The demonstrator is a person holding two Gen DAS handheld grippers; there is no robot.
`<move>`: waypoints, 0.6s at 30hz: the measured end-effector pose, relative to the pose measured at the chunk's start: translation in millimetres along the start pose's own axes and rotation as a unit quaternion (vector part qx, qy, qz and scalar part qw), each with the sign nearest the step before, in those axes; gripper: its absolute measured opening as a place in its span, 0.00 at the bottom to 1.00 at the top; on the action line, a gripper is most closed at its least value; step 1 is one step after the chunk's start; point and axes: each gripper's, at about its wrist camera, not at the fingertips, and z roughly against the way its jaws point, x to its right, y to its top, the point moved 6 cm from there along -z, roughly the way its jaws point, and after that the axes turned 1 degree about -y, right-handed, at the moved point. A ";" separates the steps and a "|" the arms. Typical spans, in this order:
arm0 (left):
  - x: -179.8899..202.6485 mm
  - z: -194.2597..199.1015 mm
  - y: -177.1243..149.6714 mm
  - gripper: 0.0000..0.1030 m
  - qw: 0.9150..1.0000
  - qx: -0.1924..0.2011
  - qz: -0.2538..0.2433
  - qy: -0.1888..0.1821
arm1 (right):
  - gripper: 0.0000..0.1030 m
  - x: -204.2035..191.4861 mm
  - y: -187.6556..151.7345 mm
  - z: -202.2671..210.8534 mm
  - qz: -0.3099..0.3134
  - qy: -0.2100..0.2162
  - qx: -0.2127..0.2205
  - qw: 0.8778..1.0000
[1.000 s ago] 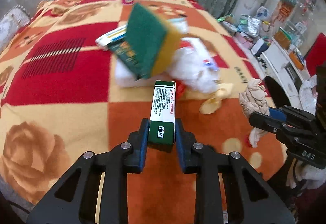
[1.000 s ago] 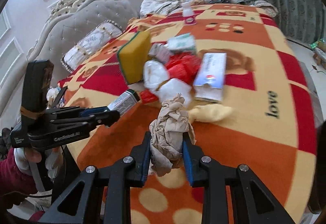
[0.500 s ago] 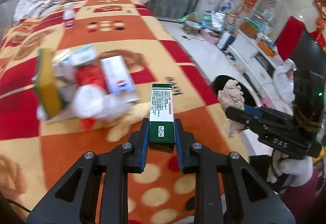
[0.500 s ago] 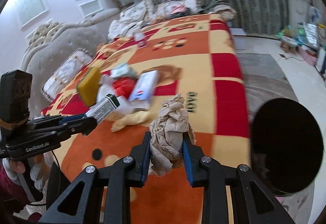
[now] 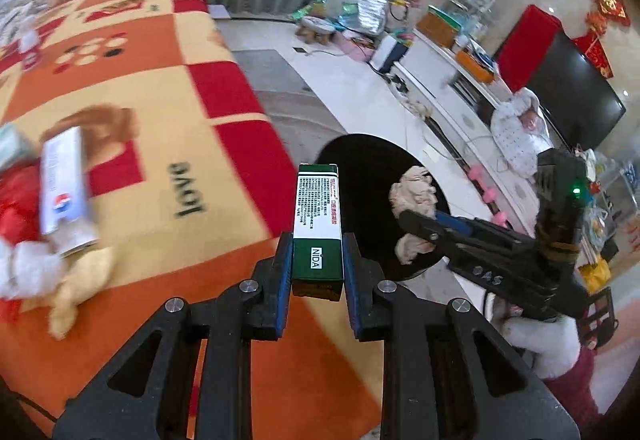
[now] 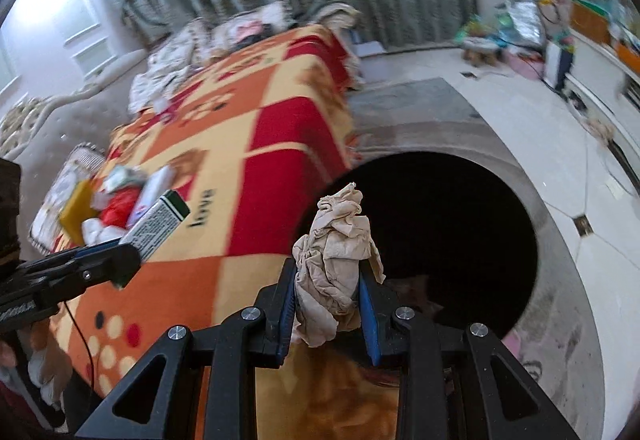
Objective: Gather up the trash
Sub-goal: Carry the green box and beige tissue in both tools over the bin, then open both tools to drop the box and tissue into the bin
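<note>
Both views have swung away from the pile of rubbish on the bed [image 5: 132, 88] toward its foot: a second ago the heap of sponge, wrappers and tissue filled the middle of each picture, and now it sits at the left edge while a round black bin [image 6: 452, 236] on the floor beside the bed takes the centre. That reads as the carrying leg nearly done, with both pieces brought close to the drop. The left gripper [image 5: 316, 272] is clamped narrow on the green and white box [image 5: 318, 224], which stands upright between the jaws, gripped at its lower end with most of its length sticking out forward; in the left view the box's top overlaps the bin's dark mouth, yet the gripper itself seems to be above the blanket's orange edge. The right gripper [image 6: 328, 300] holds the crumpled beige tissue [image 6: 336, 268], squeezed between the blue pads and bulging out above them, and its wad shows against the bin's opening. From the pictures, the tissue looks nearer to a clean release than the box.
</note>
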 end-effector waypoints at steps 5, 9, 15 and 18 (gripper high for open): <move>21.3 -30.2 9.9 0.20 1.000 -0.010 -0.015 -0.006 | 0.26 26.2 -0.7 -13.8 -0.021 -0.021 -0.012 0.999; 32.4 -50.3 15.8 0.20 1.000 -0.017 -0.020 -0.013 | 0.41 46.1 -1.0 -17.3 -0.034 -0.050 -0.015 0.998; 39.7 -68.8 20.9 0.35 0.999 -0.024 -0.023 -0.023 | 0.42 58.4 -4.0 -5.5 -0.051 -0.053 -0.007 0.997; 40.3 -70.1 18.9 0.46 0.999 -0.026 -0.026 -0.021 | 0.42 62.1 -7.0 -2.7 -0.062 -0.050 -0.007 0.997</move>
